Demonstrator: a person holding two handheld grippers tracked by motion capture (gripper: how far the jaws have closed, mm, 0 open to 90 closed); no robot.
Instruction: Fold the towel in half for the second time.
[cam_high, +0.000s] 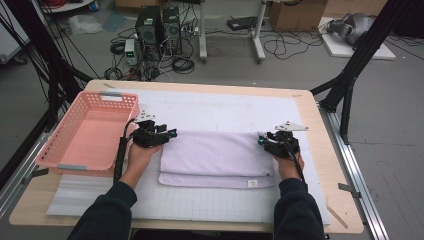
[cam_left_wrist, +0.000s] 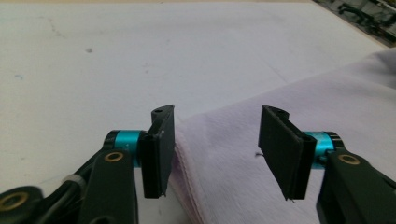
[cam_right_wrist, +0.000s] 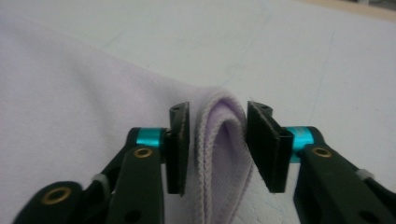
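Observation:
A pale lilac towel (cam_high: 215, 157) lies folded on the white mat (cam_high: 225, 107), with a small label at its near right corner. My left gripper (cam_high: 172, 133) is at the towel's far left corner. In the left gripper view it (cam_left_wrist: 215, 140) stands open, its jaws straddling the towel's (cam_left_wrist: 327, 102) hemmed edge without pinching it. My right gripper (cam_high: 261, 140) is at the far right corner. In the right gripper view it (cam_right_wrist: 218, 135) has both pads pressed against a raised fold of the towel (cam_right_wrist: 70, 93).
A pink plastic basket (cam_high: 90, 135) stands at the table's left, close to my left hand. The white mat covers most of the wooden tabletop (cam_high: 330, 150). Black frame posts, cables and computer boxes stand on the floor beyond the table.

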